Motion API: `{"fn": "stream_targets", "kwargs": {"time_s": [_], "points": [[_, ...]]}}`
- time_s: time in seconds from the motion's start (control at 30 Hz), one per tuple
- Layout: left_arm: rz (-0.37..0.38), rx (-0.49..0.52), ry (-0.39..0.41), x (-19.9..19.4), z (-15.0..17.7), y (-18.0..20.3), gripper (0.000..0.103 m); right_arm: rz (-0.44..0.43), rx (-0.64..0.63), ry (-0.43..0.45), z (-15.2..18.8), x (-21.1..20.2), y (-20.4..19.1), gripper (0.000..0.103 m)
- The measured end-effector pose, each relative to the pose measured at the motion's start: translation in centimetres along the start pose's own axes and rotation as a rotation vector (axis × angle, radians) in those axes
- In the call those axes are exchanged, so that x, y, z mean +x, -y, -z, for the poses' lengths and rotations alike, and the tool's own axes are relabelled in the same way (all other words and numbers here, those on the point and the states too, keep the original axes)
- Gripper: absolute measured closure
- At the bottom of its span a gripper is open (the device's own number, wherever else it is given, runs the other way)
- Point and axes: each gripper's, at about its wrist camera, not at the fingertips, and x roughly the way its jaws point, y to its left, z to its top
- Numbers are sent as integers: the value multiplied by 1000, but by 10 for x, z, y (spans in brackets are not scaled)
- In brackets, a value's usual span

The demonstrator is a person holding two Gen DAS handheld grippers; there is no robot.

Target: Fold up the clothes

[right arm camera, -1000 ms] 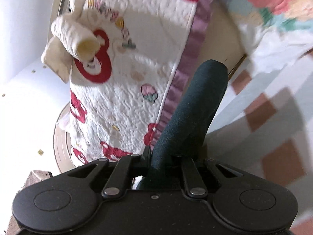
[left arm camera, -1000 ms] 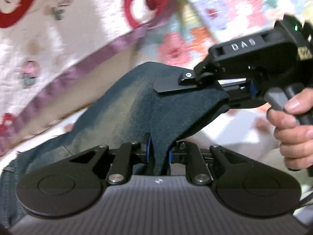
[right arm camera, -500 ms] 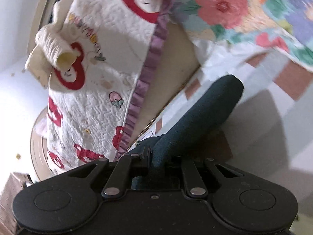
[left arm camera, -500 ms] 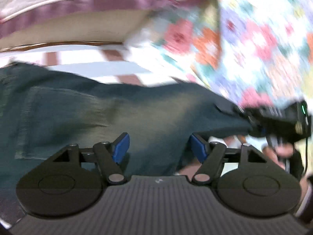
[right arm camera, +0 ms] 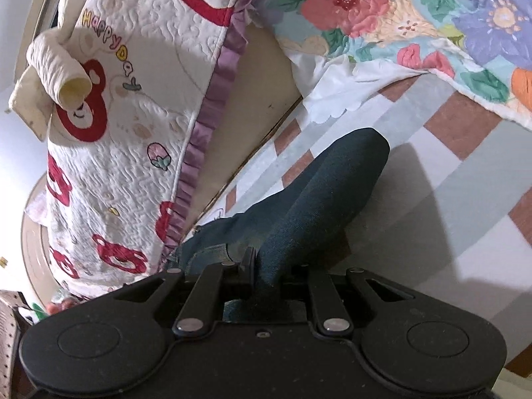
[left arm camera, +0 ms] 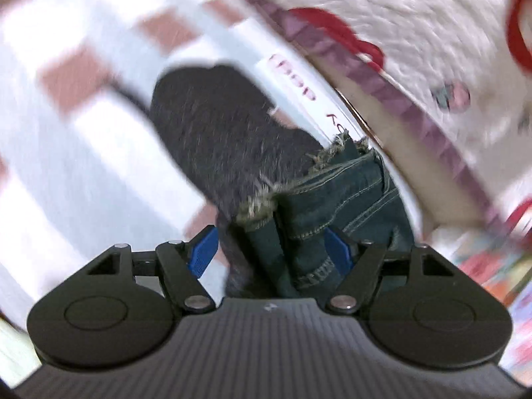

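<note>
Dark blue jeans (left arm camera: 232, 139) lie bunched on the checked bedsheet (left arm camera: 66, 153). In the left wrist view a frayed hem (left arm camera: 332, 163) with stitched seams sits between my left gripper's (left arm camera: 271, 249) blue pads (left arm camera: 202, 252), which stand wide apart around the cloth without pinching it. The view is motion-blurred. In the right wrist view my right gripper (right arm camera: 269, 266) is shut on a fold of the jeans (right arm camera: 319, 206), which rises from the jaws as a thick dark roll above the sheet (right arm camera: 432, 199).
A white quilt with red bears and a purple frill (right arm camera: 139, 106) hangs at the left beside a beige bed frame (right arm camera: 262, 93). A floral quilt (right arm camera: 415, 16) covers the far right. The quilt also shows in the left wrist view (left arm camera: 415, 33).
My left gripper has opened, let go of the jeans, and swung round to the frayed hem end. My right gripper has kept its hold and lowered the fold toward the sheet.
</note>
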Motion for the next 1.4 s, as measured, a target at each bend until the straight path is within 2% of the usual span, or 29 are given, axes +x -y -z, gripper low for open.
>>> {"fn": "stream_targets", "kwargs": {"time_s": [0.07,0.23,0.3,0.33,0.4,0.43,0.47,0.6,0.63,0.7,0.8,0.83,0.9,0.93,0.97,1.0,1.03,1.07,1.13,1.17,1.2,1.3,1.4], "points": [[23,-25,-33,14,4,-2,33,3,-4,-3,0,1,0,88],[-59,170,73,39,10,28,33,16,-13,-8,1,0,2,87],[-120,265,114,38,9,41,33,25,0,0,4,0,5,85],[-130,305,130,37,9,48,37,28,18,6,6,0,7,85],[-106,358,149,32,10,58,56,42,40,9,10,2,11,84],[-107,403,152,32,11,65,76,57,25,8,11,3,10,84],[-114,455,153,32,11,72,85,71,1,6,11,4,7,84],[-157,680,193,28,23,105,89,90,-43,10,11,5,2,83],[-150,725,214,25,25,113,90,92,-47,10,11,5,2,83],[-72,804,265,10,26,136,90,96,-50,18,13,4,5,83],[20,893,278,-8,19,160,90,129,-18,28,22,4,14,83],[9,885,262,-5,14,159,89,146,-8,22,23,5,17,83],[-68,843,204,13,2,145,87,149,0,18,24,5,18,83],[-127,821,164,27,-4,133,81,144,-1,20,23,4,17,83],[-229,792,164,39,-8,120,79,144,-10,21,23,5,15,83],[-347,760,178,50,-10,106,79,149,-29,21,23,5,13,83],[-448,716,226,50,-10,97,79,156,-50,21,24,6,10,83],[-492,664,276,43,-9,93,76,164,-65,20,24,6,9,83],[-414,632,344,20,-1,95,66,176,-62,21,25,6,9,83],[-371,641,379,8,6,99,61,175,-47,21,24,6,11,81],[-326,683,382,4,13,109,60,171,-27,21,24,7,14,81],[-189,840,358,-1,37,142,60,165,14,21,23,7,18,81],[-1,916,213,17,57,172,60,171,33,13,23,10,20,73]]}}
